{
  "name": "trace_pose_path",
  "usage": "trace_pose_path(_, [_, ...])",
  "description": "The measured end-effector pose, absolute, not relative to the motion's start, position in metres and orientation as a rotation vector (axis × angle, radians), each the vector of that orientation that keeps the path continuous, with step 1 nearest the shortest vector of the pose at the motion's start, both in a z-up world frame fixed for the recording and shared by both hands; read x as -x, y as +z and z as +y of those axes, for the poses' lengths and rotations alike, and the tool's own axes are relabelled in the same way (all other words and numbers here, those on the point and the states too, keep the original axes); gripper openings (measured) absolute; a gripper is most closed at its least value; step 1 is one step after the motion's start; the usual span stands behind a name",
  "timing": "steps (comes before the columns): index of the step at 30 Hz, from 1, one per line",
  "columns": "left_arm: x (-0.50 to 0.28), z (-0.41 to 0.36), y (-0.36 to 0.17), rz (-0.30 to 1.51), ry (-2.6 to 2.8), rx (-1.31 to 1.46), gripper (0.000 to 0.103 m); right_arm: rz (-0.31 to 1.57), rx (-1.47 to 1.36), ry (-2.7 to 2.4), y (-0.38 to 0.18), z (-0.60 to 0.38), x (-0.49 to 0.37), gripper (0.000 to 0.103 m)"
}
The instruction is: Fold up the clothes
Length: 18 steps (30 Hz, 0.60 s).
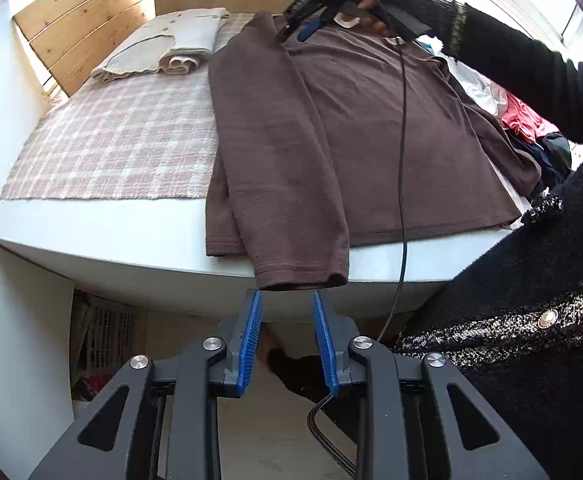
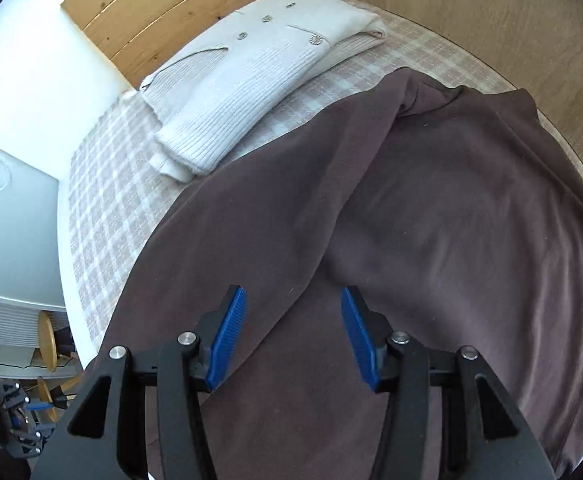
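Our left tool [image 1: 286,300] hangs just below the white counter's [image 1: 131,240] front edge, its blue pads [image 1: 251,340] spread with nothing between them; the cuff of the brown sweater's folded-in sleeve [image 1: 291,216] dangles over the edge right above the tips, and we cannot tell whether it touches them. From this left wrist view we see the whole brown sweater [image 1: 371,132] laid flat across the counter, partly on the pink plaid cloth [image 1: 123,136], with the folded cream cardigan [image 1: 171,40] at the far left corner and a heap of mixed clothes [image 1: 523,120] at the right. Our right tool [image 1: 295,32] shows here too, held over the sweater's far end, a black cable [image 1: 402,160] trailing from it.

The right wrist view gives us what the left cannot: the right tool [image 2: 293,300] close over the sweater [image 2: 451,220], pads [image 2: 227,332] set wide apart and gripping nothing, poised above the sleeve's edge. The cardigan [image 2: 251,80] lies beyond at upper left, buttons showing, against the wooden slats [image 2: 151,8].
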<state>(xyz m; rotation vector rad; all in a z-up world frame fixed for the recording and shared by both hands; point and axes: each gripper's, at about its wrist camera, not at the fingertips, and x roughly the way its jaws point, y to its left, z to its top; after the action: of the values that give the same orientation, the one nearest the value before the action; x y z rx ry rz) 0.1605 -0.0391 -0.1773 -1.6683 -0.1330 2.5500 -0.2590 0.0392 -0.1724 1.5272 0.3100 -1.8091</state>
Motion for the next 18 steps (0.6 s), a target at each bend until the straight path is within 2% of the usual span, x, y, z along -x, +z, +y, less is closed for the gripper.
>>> trace_pose_path(5, [-0.143, -0.066, -0.198, -0.279, 2.586, 1.671, 0.026, 0.314, -1.552, -1.806, -0.191, 0.038, 0.248, 0.050])
trace_pose_path(11, [-0.123, -0.057, -0.227, -0.287, 2.456, 1.738, 0.024, 0.130, -1.556, -1.877, -0.195, 0.050, 0.288, 0.050])
trace_pose_path(12, [-0.122, -0.056, -0.229, -0.298, 2.447, 1.744, 0.019, 0.096, -1.551, -1.893, -0.194, 0.052, 0.297, 0.050])
trace_pose_path(13, [-0.122, -0.056, -0.228, -0.311, 2.445, 1.740, 0.008, 0.062, -1.548, -1.907, -0.193, 0.055, 0.306, 0.050])
trace_pose_path(14, [-0.122, -0.057, -0.228, -0.328, 2.443, 1.734, 0.005, 0.032, -1.547, -1.908, -0.192, 0.055, 0.315, 0.050])
trace_pose_path(18, [-0.121, -0.059, -0.219, -0.357, 2.446, 1.712, 0.002, -0.069, -1.546, -1.870, -0.195, 0.051, 0.348, 0.050])
